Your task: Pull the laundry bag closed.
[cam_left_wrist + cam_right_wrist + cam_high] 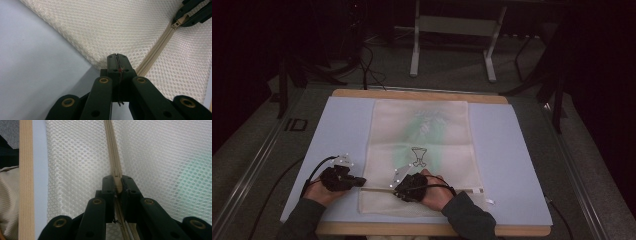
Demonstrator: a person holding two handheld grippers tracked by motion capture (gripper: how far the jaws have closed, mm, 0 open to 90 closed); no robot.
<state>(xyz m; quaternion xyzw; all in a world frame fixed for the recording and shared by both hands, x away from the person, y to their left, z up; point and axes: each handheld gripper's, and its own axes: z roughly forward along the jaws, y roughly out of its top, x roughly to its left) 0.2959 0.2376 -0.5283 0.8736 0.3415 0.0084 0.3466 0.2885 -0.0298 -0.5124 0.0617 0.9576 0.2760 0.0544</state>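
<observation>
Black left fingers: the left gripper (117, 57) had its fingers pressed together on the corner edge of the mesh bag (120, 27), where the zipper (152, 56) ended; a thin reddish thread showed in the seam between them.
Black right fingers: the right gripper (116, 185) was clamped on the beige zipper pull (117, 182), the jaws standing on either side of the zipper track, which ran on toward 12 o'clock in the right gripper view.
Right gripper as seen from the left: its jaw tips sat at 1 o'clock in the left gripper view, on the slider at the far end of the visible zipper.
Left hand: in the high view the left hand (319, 192) held its gripper at the bag's left edge, at 8 o'clock on the mat.
Right hand: the right hand (437, 192) held its gripper on the zipper line, near the left gripper and to its 3 o'clock side.
Mesh bag: cream netting, lying flat on the middle of the light blue mat (512, 160); a green shape and a dark outlined figure showed through the netting at the centre. The zipper ran across the bag's near end, from 9 o'clock to 3 o'clock.
Mat: it covered a wooden board (422, 94), whose edge showed at 12 o'clock and at 6 o'clock.
Surroundings: grey floor with metal stand legs (414, 50) at 12 o'clock.
</observation>
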